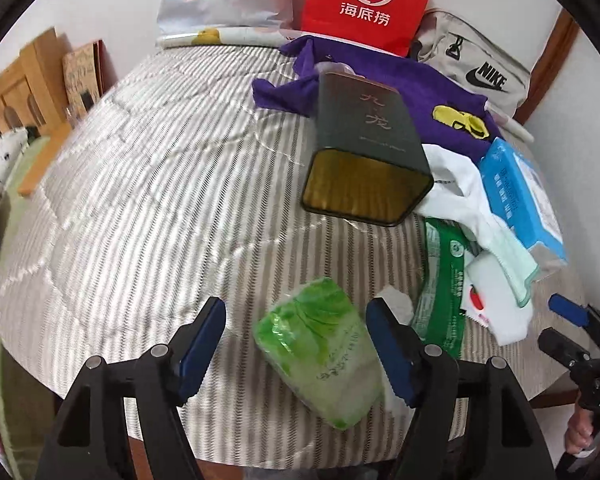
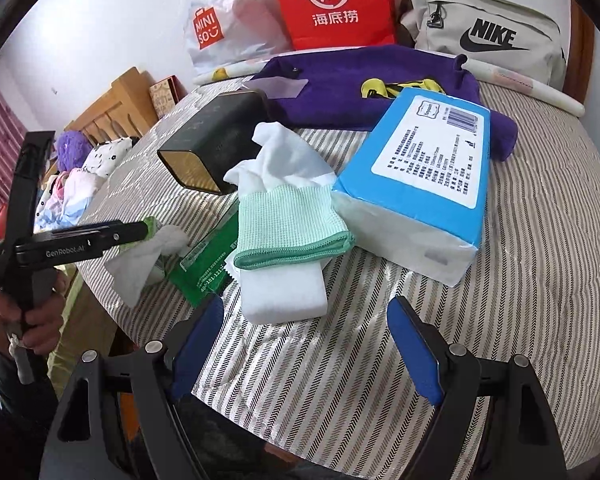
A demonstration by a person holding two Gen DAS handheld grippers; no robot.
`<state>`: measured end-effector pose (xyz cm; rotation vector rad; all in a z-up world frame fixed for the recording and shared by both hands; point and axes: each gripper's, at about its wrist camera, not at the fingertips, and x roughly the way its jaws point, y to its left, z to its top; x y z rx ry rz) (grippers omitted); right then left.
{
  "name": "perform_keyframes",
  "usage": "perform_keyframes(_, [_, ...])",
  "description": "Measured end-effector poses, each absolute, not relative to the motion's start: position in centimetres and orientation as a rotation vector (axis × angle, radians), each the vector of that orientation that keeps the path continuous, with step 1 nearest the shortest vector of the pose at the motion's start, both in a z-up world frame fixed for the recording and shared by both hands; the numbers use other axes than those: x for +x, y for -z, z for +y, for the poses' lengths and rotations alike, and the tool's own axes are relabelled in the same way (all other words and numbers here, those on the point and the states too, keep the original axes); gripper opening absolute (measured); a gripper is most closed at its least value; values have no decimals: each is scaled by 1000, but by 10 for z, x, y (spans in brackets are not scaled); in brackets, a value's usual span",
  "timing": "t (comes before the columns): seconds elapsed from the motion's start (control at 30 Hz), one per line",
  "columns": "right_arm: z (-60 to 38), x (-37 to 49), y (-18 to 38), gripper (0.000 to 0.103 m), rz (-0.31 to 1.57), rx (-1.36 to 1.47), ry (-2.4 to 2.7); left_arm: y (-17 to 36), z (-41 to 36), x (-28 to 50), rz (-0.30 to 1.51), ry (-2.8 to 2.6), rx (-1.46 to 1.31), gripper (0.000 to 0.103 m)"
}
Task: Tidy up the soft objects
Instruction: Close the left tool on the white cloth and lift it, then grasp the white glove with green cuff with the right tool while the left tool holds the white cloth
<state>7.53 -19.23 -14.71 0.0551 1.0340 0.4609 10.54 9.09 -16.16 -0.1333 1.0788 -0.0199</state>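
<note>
Not much looks tidy yet; soft things lie mixed up around the dark tin box [image 1: 364, 152]. The left gripper [image 1: 296, 352] is wide open and holds nothing. The green tissue pack [image 1: 320, 352] lies between its fingers, in front of the tin box. The right gripper [image 2: 306, 356] is wide open and empty. The white sock [image 2: 284, 216] lies just past it, beside the tin box, with the purple cloth [image 2: 340, 88] behind.

- The tin box [image 2: 212, 148] lies on its side on the bed [image 2: 540, 240].
- The sock [image 2: 288, 220] lies just right of the tin box.
- The tissue pack [image 2: 420, 184] is right of the sock, touching it.
- The shirt [image 2: 340, 92] lies behind them.
- Two bags [image 2: 328, 4] stand behind the shirt.
</note>
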Motion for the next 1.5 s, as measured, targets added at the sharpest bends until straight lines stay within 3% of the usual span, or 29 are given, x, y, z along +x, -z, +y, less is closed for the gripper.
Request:
perform_keyframes(0.27, [-193, 77, 151, 84, 1048, 64, -460, 147, 59, 92, 1019, 202, -94, 70])
perform_keyframes(0.37, [-193, 76, 150, 84, 1039, 62, -462, 159, 41, 98, 1041, 192, -11, 52])
perform_keyframes(0.47, [-194, 75, 149, 84, 1025, 61, -459, 170, 31, 104, 1036, 176, 51, 44])
perform_keyframes(0.6, [-189, 79, 156, 84, 1022, 35, -441, 169, 31, 104, 1009, 206, 57, 18])
perform_keyframes(0.87, [-165, 88, 172, 83, 1023, 0, -462, 165, 45, 108, 1001, 285, -79, 16])
perform_keyframes(0.9, [-160, 89, 175, 77, 1032, -2, -468, 166, 46, 109, 1004, 284, -91, 16])
perform_keyframes(0.93, [-158, 88, 176, 55, 1025, 0, -484, 166, 47, 110, 1005, 285, -97, 16])
perform_keyframes(0.97, [-157, 87, 177, 49, 1024, 2, -501, 167, 48, 110, 1008, 287, -106, 16])
perform_keyframes(1.3, [-177, 53, 164, 49, 1077, 177, -809, 168, 57, 110, 1004, 331, -207, 16])
perform_keyframes(1.5, [-186, 56, 144, 49, 977, 257, -765, 162, 53, 103, 990, 347, -218, 16])
